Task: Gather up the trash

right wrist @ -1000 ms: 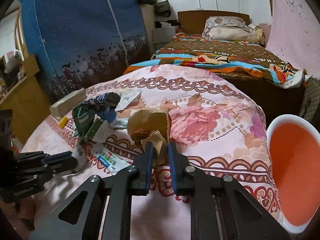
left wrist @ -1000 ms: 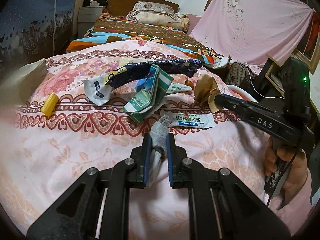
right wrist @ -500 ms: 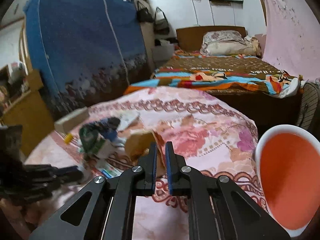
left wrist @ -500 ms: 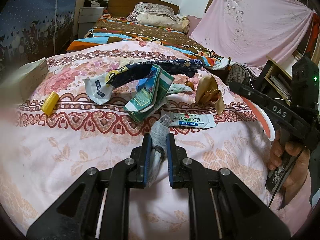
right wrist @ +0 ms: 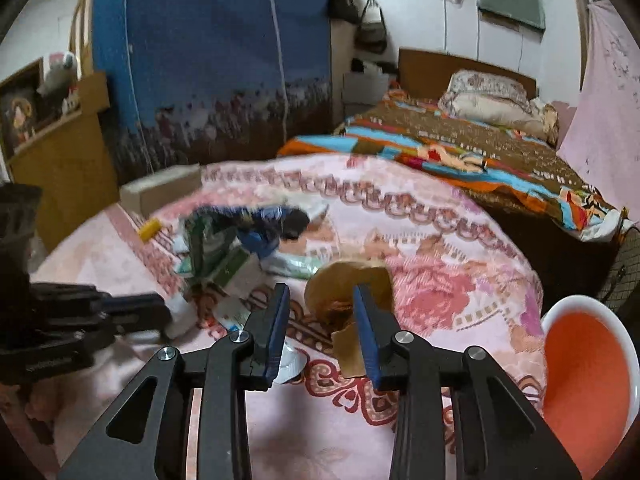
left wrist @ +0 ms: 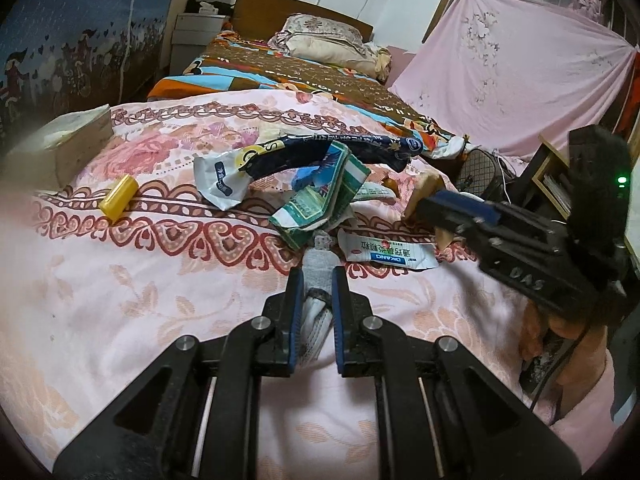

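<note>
A: What was the left gripper (left wrist: 316, 300) doing?

B: It was clenched on a grey-white wrapper (left wrist: 318, 264), low on the pink floral bedspread (left wrist: 140, 288). The rest of the litter lay beyond it, toward twelve o'clock: a green carton (left wrist: 320, 200), a dark blue wrapper (left wrist: 320, 152), a white sachet (left wrist: 386, 250) at about one o'clock, and a yellow cylinder (left wrist: 119, 194) off at ten.

A: And the right gripper (right wrist: 322, 324)?

B: Its jaws stood apart around a crumpled brown paper bag (right wrist: 348, 292); the right blade overlapped the bag, and whether it touched I could not tell. That view was motion-blurred.

A: So which step was in hand?

B: Picking up the bag, I judged. The next move called for closing on the paper, then carrying it to the orange bin (right wrist: 584, 364) at four o'clock.
</note>
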